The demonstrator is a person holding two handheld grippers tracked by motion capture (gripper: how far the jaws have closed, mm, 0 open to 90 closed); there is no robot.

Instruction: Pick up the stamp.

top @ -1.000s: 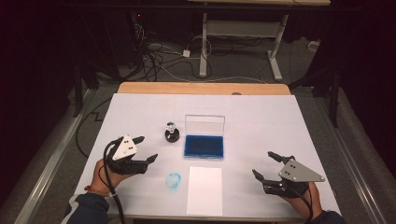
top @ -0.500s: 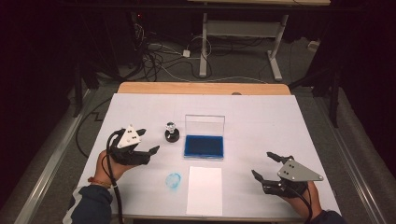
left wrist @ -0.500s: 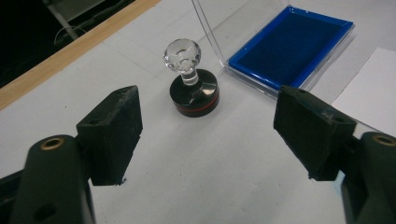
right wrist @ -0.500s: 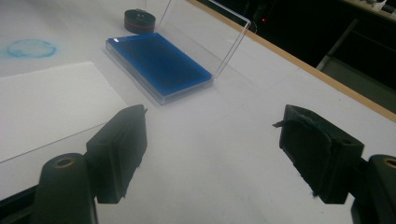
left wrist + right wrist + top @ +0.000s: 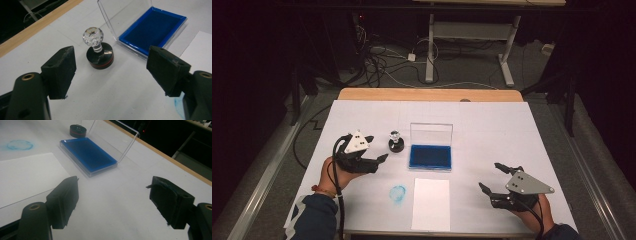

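Observation:
A stamp [image 5: 396,142] with a clear faceted knob and a round black base stands upright left of an open ink pad [image 5: 430,155], whose blue pad lies in a clear case with the lid raised. My left gripper [image 5: 378,147] is open just left of the stamp. In the left gripper view the stamp [image 5: 100,53] stands a little beyond the gap of the left gripper [image 5: 113,62], untouched. My right gripper [image 5: 489,175] is open and empty near the front right, facing the ink pad [image 5: 87,153].
A white sheet of paper [image 5: 431,202] lies in front of the ink pad. Left of it a round blue stamp print [image 5: 398,194] marks the white table cover [image 5: 492,125]. A wooden edge [image 5: 427,95] bounds the table's far side.
My left gripper has moved forward and to the right, closer to the stamp. The right gripper has stayed where it was.

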